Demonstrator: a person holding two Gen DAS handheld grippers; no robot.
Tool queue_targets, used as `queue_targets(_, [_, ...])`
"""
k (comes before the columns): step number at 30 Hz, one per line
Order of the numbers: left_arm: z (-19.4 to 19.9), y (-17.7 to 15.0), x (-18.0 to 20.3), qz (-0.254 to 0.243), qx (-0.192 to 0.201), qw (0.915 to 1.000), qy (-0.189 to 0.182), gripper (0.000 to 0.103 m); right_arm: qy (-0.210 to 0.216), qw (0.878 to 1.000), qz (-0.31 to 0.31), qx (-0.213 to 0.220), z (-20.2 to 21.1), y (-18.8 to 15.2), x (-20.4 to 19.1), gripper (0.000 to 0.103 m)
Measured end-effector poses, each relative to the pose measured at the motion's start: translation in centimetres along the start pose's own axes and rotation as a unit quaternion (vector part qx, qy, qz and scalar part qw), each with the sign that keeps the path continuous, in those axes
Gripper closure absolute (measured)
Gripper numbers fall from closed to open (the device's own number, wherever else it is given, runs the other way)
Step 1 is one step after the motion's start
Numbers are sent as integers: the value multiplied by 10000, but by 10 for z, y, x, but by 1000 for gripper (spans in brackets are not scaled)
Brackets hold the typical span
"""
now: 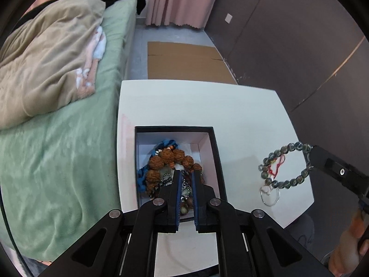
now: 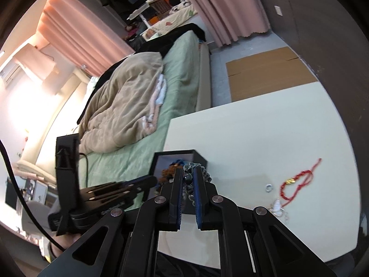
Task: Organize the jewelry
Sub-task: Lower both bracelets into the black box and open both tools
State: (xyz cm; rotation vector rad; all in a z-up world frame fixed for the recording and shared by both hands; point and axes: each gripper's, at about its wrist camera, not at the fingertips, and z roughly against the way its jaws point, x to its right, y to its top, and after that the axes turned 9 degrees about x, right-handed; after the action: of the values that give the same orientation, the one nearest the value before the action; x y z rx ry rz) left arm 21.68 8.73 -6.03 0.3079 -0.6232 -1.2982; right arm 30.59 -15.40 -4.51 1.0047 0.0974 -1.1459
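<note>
The left gripper (image 1: 186, 180) reaches into the black box (image 1: 216, 152) with its blue-padded fingers (image 1: 177, 198) drawn close, a narrow gap between them over the heaped jewelry (image 1: 170, 161) of brown knobbly beads, and whether they pinch any piece cannot be told. The right gripper (image 2: 189, 177) pinches a dark-green bead bracelet (image 1: 286, 166), which hangs above the white table (image 1: 230, 106) to the right of the box. Only the right wrist view shows the red cord bracelet (image 2: 297, 182), a small silver ring (image 2: 269, 188) and a pale pendant (image 2: 276, 206) lying on the table right of the box; no writing is readable, and the green bed (image 1: 69, 161) lies left of the box.
</note>
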Motion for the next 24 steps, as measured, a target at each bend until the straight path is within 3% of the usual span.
queue_targets(10, [24,6,-46,419,252,9987,140,94,475,9979,233,-364,-38,-6,-42,93])
queue_targets(15, [35,5,-65,573,325,9977,167,93,478,9962,365,-631,-63,-16,-54,93])
queue_targets(16, [37,4,-68,597,332,9975,172,87,425,9957,374,-736,-71,-19,-54,93])
queue_targets(20, [47,4,-77,694,521,9961,171,45,97,9940,519,-957,-92,-28,-50,93])
queue_targets(24, [53,4,-82,768,624,9950,141,44,-108,9930,488,-1070,-106,-30,-42,93])
